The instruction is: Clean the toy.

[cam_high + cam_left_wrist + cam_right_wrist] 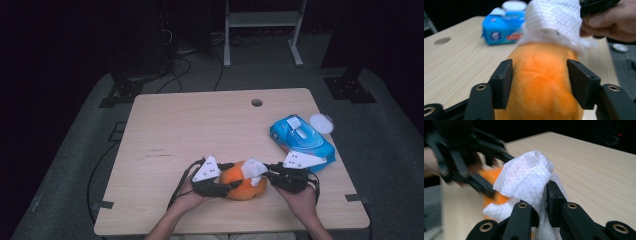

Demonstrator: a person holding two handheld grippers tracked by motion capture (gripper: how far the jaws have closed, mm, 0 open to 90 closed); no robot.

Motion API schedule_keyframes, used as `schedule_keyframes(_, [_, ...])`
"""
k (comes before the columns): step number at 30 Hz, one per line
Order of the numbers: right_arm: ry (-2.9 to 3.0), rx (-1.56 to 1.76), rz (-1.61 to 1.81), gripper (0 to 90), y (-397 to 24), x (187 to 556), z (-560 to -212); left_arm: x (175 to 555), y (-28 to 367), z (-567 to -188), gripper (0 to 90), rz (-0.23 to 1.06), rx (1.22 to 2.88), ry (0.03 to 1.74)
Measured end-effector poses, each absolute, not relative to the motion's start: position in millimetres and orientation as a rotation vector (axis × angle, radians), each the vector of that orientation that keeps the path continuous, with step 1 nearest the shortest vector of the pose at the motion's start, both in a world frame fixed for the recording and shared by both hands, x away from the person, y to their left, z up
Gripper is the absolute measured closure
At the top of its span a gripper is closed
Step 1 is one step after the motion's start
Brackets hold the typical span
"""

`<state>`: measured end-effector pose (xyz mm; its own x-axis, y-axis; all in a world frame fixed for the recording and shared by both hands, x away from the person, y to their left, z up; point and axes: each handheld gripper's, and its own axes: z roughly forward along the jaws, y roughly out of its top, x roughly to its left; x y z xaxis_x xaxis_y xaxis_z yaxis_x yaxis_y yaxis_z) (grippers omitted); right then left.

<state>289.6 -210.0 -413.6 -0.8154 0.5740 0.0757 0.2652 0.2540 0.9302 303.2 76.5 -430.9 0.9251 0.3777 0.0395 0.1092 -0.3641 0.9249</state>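
Two grippers meet at the table's near edge: our left gripper clamps the orange toy between its pads, while our right gripper, jaws pinched on a white wipe, presses it onto the toy's top.

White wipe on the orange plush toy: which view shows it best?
The right gripper view: the crumpled white textured wipe is close and pinched in the right tool. The left gripper view shows it blurred over the orange plush toy; the high view, a small white patch.
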Motion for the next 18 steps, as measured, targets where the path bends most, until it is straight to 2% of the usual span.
schedule_keyframes(3, [2.243, 0.863, 1.58, 82.2, -221, 293, -421, 309, 85, -430, 37.9, 0.26, 1.916, 0.409])
schedule_keyframes(5, [2.243, 0.846, 1.603, 82.2, -217, 291, -420, 309, 83, -426, 22.0, 0.263, 1.895, 0.422])
schedule_keyframes(6, [2.243, 0.826, 1.622, 82.1, -214, 290, -419, 308, 81, -426, 19.9, 0.257, 1.893, 0.406])
schedule_keyframes(11, [2.257, 0.786, 1.622, 82.0, -208, 289, -418, 309, 82, -428, 38.4, 0.255, 1.933, 0.398])
schedule_keyframes(18, [2.267, 0.931, 1.553, 82.1, -222, 298, -435, 314, 92, -430, 41.4, 0.25, 1.928, 0.466])
